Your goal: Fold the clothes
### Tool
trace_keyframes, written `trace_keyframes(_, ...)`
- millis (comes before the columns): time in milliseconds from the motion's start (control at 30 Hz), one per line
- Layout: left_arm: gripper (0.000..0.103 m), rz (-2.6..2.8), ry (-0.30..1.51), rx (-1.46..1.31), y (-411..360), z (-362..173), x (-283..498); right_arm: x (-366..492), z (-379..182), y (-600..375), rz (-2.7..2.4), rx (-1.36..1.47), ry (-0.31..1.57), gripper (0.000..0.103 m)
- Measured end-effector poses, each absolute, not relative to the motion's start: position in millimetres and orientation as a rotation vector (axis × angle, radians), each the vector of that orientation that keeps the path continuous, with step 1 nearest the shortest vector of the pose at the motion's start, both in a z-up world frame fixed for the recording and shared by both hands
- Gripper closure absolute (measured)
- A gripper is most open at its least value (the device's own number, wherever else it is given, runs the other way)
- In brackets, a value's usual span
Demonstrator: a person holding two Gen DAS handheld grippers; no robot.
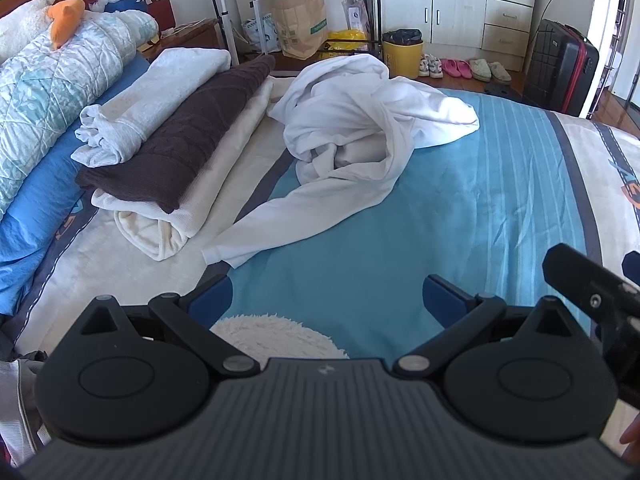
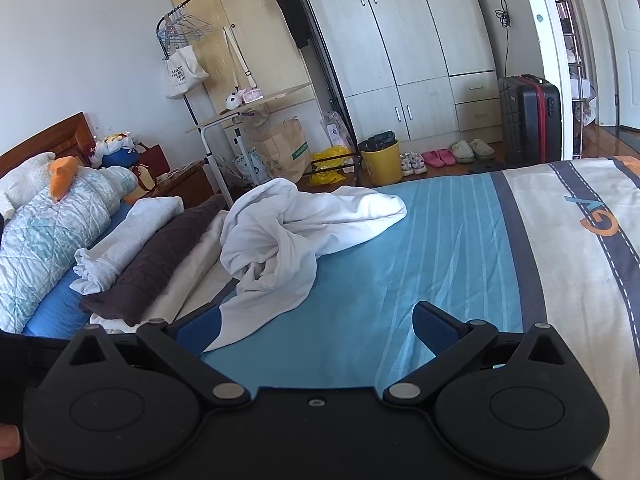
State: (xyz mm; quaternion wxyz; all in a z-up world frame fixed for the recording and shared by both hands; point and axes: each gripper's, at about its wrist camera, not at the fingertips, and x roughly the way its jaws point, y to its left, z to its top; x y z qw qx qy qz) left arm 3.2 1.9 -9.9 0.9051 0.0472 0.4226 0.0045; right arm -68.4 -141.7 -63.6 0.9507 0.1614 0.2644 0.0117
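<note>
Left wrist view: both the left gripper (image 1: 326, 294) and the right gripper (image 2: 316, 320) are spread wide and empty, and the crumpled white garment (image 1: 360, 120) near the bed's (image 1: 500, 184) far edge looks soft, light and limp, best pinched at its trailing sleeve end (image 1: 228, 252).

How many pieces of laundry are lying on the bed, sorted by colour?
White or cream, folded: 2, the white folded towel and the cream folded garment.
Dark brown, folded: 1, the brown folded garment.
White, crumpled and unfolded: 1, the white garment.
Total: 4
</note>
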Motion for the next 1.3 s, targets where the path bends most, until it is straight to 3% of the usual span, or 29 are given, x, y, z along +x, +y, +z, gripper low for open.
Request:
trace_keyframes(667, 0.0, 0.01, 0.891, 0.124, -3.0, -21.3, 8.3, -66.0, -70.3, -147.4, 0.025, 0.346, 0.551, 0.0)
trace_keyframes(967, 0.0, -0.07, 0.923, -0.024, -0.2, -29.1, 50.9, -32.1, -82.5, -177.2, 0.013, 0.446, 0.546, 0.0)
trace_keyframes(1300, 0.0, 0.019, 0.664, -0.204, 8.6, 46.5, 167.2, 82.9, -71.5, -214.4, 0.201, 0.673, 0.601, 0.0)
